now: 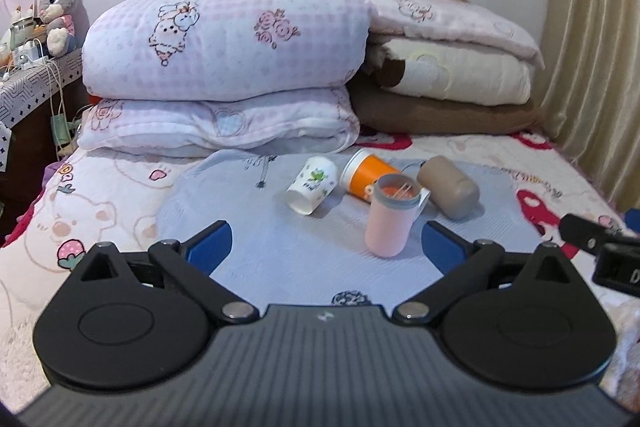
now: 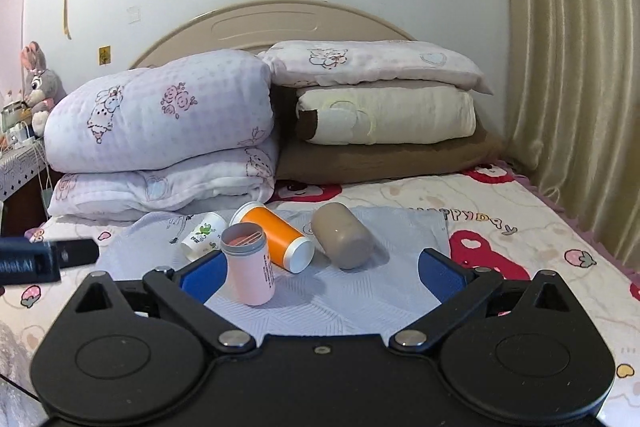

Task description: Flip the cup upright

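Item: cups on my grey mat (image 2: 360,307), spread over the bed.

- Pink cup (image 2: 249,263): standing upright, mouth up, something thin and stick-like inside. From my right gripper (image 2: 322,275) it sits just inside the left finger, nearly against the blue pad. From my left gripper (image 1: 328,247) it sits ahead and right of centre, just short of the right pad. I count this one as done.
- Orange cup (image 2: 276,235): on its side, just beyond the pink one. Long axis runs diagonally, its white end toward my right gripper and slightly right, the other end away and left.
- Brown cup (image 2: 342,237): on its side, ahead of my right gripper and close to centre between the fingers, long axis pointing roughly at me, rounded end nearest.
- White paper cup (image 1: 312,185): on its side, ahead of my left gripper, a little left of the orange one; one flat end faces me and left.

Jaws: both pairs spread wide, holding nothing.

Judgement: three cups remain down. The brown one lies most squarely in line with my right gripper; the paper cup is the left gripper's nearest. Since the brown cup's axis points along my fingers, I expect to close across its width, then tip it up.
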The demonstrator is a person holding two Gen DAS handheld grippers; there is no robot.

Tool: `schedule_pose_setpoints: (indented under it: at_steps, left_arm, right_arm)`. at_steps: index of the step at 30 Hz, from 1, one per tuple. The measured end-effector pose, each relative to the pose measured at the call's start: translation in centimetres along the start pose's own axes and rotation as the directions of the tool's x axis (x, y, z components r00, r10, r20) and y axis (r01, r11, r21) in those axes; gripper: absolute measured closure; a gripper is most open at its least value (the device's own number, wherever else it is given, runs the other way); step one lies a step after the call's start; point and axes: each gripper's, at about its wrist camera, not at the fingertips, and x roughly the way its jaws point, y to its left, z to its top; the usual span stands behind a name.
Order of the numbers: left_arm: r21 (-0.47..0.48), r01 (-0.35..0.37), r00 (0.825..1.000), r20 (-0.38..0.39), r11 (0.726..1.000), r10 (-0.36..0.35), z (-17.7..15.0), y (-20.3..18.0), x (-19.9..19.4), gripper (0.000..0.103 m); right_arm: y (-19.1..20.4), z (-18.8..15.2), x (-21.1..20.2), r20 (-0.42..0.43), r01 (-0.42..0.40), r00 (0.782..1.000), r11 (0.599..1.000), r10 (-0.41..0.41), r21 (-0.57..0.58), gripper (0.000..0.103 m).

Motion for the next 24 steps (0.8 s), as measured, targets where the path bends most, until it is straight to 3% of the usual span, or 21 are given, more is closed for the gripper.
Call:
schedule_pose_setpoints:
  at_steps: [5, 24]
  left_arm:
    - [-0.016, -0.008, 0.999, -0.041, 1.000, 0.007, -0.11, 0.10, 0.56, 0.000]
    - [-0.013, -0.013, 0.999, -0.030, 1.000, 0.013, -0.27, -0.04, -0.22, 0.000]
  right_arm:
    - [0.54, -0.36, -0.11, -0.012, 0.005, 1.000, 1.000, -0.005, -0.027, 0.000]
    - [0.92, -0.80, -0.79, -0.015, 0.032, 0.999, 0.998, -0.033, -0.049, 0.000]
